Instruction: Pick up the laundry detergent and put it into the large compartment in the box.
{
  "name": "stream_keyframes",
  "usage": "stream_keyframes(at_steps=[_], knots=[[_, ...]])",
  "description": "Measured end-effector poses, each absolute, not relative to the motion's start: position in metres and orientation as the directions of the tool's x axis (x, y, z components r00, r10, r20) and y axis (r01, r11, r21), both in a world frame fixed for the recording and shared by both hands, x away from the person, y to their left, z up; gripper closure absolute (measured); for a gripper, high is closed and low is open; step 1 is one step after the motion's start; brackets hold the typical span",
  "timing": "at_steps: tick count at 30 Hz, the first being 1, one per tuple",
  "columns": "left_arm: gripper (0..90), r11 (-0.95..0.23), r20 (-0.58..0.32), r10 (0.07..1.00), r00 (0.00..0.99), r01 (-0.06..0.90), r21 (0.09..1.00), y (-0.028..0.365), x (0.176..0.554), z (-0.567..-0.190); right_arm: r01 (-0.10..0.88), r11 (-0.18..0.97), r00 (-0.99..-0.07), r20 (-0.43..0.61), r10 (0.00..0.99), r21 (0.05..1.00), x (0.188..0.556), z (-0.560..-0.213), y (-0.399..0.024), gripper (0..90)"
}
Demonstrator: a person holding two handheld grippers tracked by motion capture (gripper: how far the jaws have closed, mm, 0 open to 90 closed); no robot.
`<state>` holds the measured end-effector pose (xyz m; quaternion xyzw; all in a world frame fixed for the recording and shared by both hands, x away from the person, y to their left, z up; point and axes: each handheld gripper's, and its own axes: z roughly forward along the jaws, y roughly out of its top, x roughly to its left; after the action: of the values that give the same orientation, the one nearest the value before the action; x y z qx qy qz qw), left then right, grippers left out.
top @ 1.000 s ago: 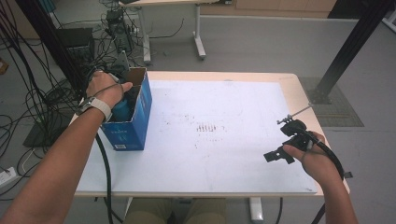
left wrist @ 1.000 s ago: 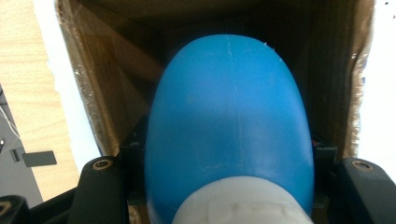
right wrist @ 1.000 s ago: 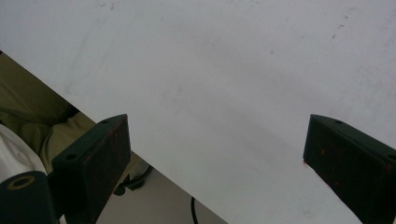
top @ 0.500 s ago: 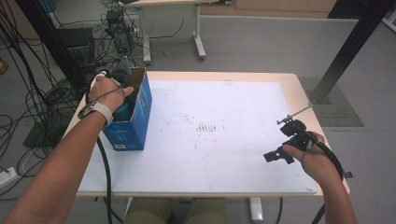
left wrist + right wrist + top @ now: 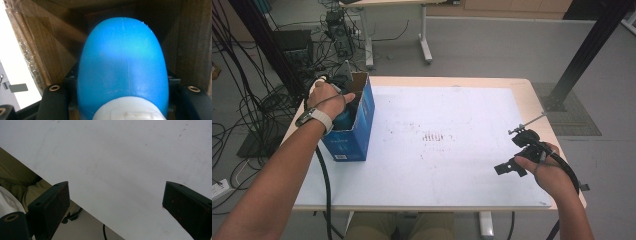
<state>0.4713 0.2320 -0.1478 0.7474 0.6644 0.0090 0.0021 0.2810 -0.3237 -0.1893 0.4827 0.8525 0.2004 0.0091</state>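
We see one blue bottle point(image 5: 122, 67) clamped in the left gripper point(image 5: 122, 100), inside one blue box point(image 5: 354, 127). Our right gripper point(image 5: 116, 202) gapes wide (holding nothing) over the table point(image 5: 452, 115).

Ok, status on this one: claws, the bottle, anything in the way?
Left claw shut on blue bottle, down inside blue cardboard box. Right claw open, idle over white table. Box walls close around bottle; nothing else in the way.

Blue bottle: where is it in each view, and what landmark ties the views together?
High view: blue bottle far left, inside the blue cardboard box, under the left hand.
Left gripper view: blue bottle centre frame between the jaws, white cap nearest.
Right gripper view: not in it.
Shared landmark: white tabletop.
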Motion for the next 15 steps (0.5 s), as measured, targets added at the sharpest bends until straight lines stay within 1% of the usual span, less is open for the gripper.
stream_keyframes(at_steps=[15], knots=[[38.0,-0.12,0.012,0.993,0.12,0.993,0.014,0.232,0.4706,-0.1477,0.819,0.452,-0.532,0.176,0.828,0.353,0.2779,-0.1875,-0.3247,7.5]])
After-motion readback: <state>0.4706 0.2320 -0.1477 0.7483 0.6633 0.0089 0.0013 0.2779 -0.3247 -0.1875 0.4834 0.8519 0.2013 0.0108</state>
